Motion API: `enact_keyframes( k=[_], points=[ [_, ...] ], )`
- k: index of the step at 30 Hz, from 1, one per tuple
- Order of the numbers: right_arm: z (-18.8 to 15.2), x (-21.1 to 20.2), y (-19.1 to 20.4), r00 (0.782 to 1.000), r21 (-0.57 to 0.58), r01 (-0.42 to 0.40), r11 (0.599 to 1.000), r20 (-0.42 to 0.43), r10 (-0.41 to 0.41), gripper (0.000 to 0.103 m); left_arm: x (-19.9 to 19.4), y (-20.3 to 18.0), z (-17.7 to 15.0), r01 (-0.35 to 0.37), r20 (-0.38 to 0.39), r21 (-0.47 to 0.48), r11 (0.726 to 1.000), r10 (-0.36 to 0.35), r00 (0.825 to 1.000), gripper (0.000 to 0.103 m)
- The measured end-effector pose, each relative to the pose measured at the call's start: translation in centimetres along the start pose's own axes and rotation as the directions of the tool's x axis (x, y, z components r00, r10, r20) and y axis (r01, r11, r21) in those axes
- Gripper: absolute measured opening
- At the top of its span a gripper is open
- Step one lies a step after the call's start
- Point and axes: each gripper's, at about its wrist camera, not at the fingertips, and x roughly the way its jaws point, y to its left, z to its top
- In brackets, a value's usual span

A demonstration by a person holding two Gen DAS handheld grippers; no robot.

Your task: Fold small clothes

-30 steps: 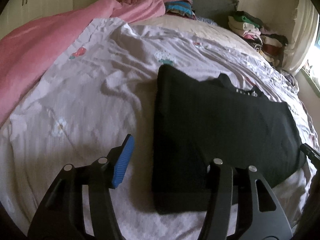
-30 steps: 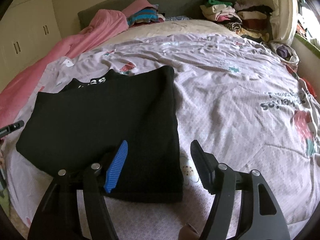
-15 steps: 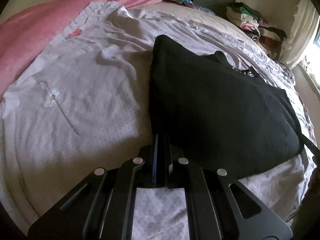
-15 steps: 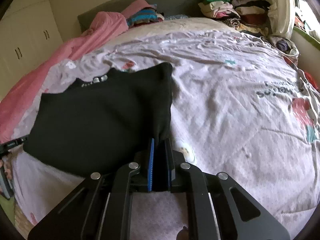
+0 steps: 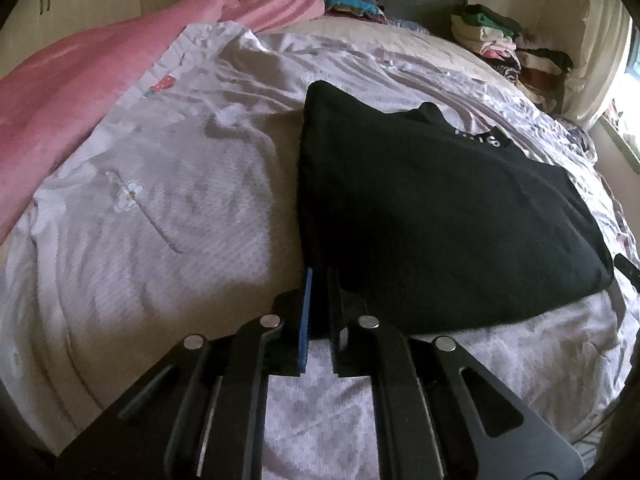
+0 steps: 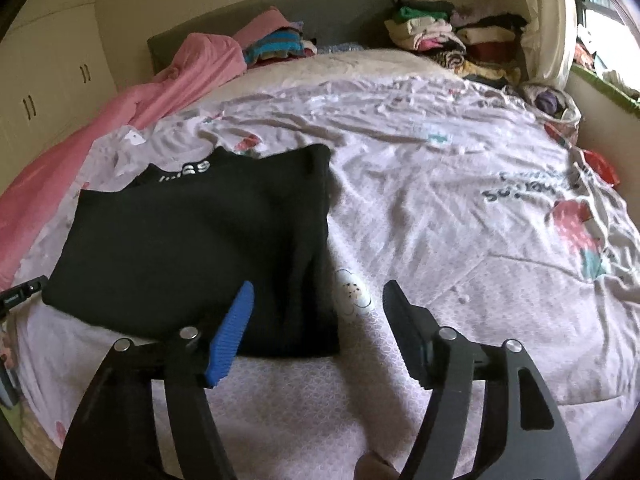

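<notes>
A black garment (image 5: 440,216) with white lettering at its collar lies folded flat on the patterned bedsheet (image 5: 180,208). My left gripper (image 5: 319,280) pinches the garment's near left corner. Its jaws stand only a narrow slit apart and are just starting to open, with black cloth between the pads. In the right wrist view the same garment (image 6: 192,248) lies left of centre. My right gripper (image 6: 319,286) hovers over its near right corner with jaws opening wide. The corner lies flat on the sheet below them, and neither pad touches it.
A pink blanket (image 5: 80,80) runs along the bed's left side. Stacks of folded clothes (image 6: 440,36) sit by the grey headboard (image 6: 328,8). Cupboards (image 6: 40,80) stand to the left and a window (image 6: 600,0) to the right. Bare sheet (image 6: 480,220) spreads right of the garment.
Both grippers closed on the garment's near corners. The right one has since opened and let its corner go, while the left one stays pinched on its corner.
</notes>
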Motion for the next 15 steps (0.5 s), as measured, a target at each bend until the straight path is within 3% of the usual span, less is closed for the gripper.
enact_keyframes(
  k=[6,12,15],
  points=[
    [0.0,-1.2,1.8,0.999,-0.039,-0.021,0.999,0.024,0.022,0.084,-1.0,0.1,-0.5,0.015,0.016,-0.008,1.0,-0.015,1.0,0.014],
    [0.0,-1.9,3.8,0.998,-0.078,-0.043,0.996,0.036,0.046,0.088,-1.8,0.0,-1.0,0.03,0.021,-0.004,1.0,-0.03,0.999,0.016],
    [0.0,-2.1,4.2,0.998,-0.086,-0.047,0.995,0.037,0.051,0.089,-2.2,0.0,-1.2,0.037,0.027,-0.006,0.999,-0.037,0.999,0.025]
  ],
)
